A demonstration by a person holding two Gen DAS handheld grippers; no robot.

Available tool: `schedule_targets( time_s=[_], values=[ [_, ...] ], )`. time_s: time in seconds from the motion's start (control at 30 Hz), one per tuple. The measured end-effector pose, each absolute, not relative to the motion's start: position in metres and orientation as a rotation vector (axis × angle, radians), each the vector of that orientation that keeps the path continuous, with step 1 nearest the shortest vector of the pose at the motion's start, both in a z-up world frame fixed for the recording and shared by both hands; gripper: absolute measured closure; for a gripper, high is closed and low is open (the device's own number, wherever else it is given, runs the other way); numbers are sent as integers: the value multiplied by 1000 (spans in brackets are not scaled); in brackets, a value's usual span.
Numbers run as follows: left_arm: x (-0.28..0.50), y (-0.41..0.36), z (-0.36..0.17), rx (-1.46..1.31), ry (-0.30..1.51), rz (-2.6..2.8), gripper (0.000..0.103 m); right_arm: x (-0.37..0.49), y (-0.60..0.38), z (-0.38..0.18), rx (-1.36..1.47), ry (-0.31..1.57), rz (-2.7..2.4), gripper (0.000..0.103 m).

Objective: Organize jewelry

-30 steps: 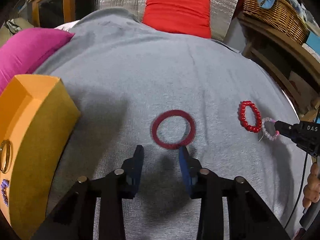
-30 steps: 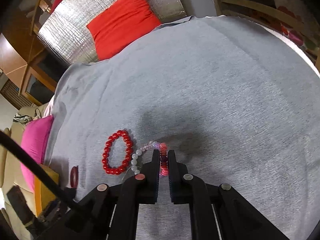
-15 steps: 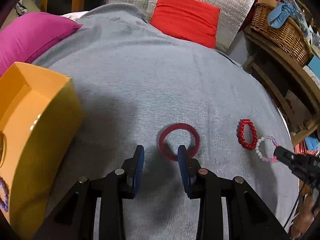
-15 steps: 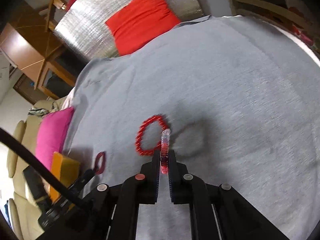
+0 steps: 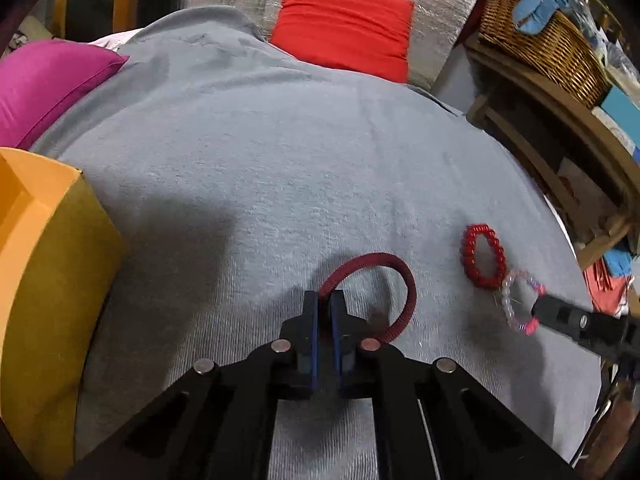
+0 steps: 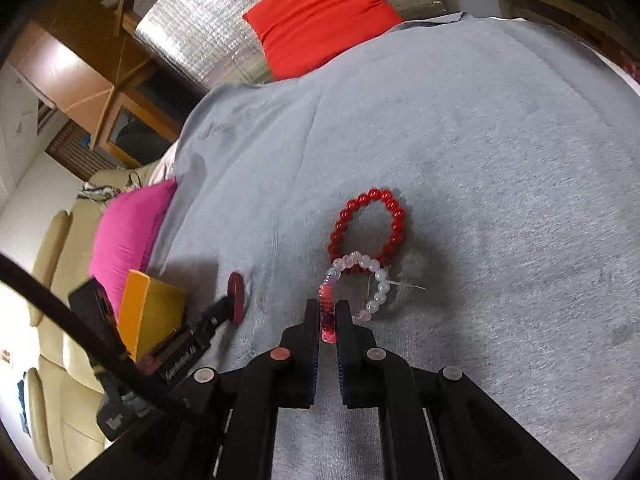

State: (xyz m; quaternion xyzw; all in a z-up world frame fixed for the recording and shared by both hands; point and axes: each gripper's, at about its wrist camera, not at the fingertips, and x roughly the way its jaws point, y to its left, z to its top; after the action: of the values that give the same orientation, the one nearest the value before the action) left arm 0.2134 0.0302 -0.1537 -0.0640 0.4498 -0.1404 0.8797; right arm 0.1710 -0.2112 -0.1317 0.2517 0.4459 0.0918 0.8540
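Observation:
My left gripper (image 5: 325,300) is shut on the dark red bangle (image 5: 404,280), which stands tilted off the grey cloth (image 5: 280,168). It also shows in the right wrist view (image 6: 236,298). My right gripper (image 6: 328,312) is shut on the pink and clear bead bracelet (image 6: 372,268), which hangs from the jaws and touches the cloth. In the left wrist view this bracelet (image 5: 510,300) is at the right. A red bead bracelet (image 6: 368,228) lies flat on the cloth just beyond it, also seen in the left wrist view (image 5: 482,256).
An orange box (image 5: 48,280) stands open at the left edge of the cloth, also in the right wrist view (image 6: 154,316). A magenta cushion (image 5: 48,84) and a red cushion (image 5: 344,24) lie at the back. A wicker basket (image 5: 540,36) sits on a wooden shelf at the right.
My left gripper has closed on the dark red bangle and tipped it up off the cloth. My right gripper still holds the pink and clear bracelet, which has swung to face the camera.

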Motion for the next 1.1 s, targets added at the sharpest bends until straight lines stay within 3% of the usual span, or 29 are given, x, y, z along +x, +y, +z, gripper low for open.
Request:
schedule_targets(
  time_s=[0.47, 0.93, 1.0, 1.07, 1.1],
  values=[
    [183, 28, -139, -87, 929, -295, 97, 160, -228, -119, 586, 891, 257, 94],
    [189, 29, -154, -67, 1007, -293, 96, 171, -251, -152, 506, 1056, 84, 91],
    [191, 29, -154, -71, 1009, -310, 88, 172, -251, -155, 483, 1076, 59, 91],
    [192, 26, -154, -82, 1007, -343, 65, 173, -251, -158, 471, 1076, 57, 91],
    [191, 24, -154, -79, 1005, -358, 58, 173, -251, -158, 463, 1072, 54, 91]
  ],
)
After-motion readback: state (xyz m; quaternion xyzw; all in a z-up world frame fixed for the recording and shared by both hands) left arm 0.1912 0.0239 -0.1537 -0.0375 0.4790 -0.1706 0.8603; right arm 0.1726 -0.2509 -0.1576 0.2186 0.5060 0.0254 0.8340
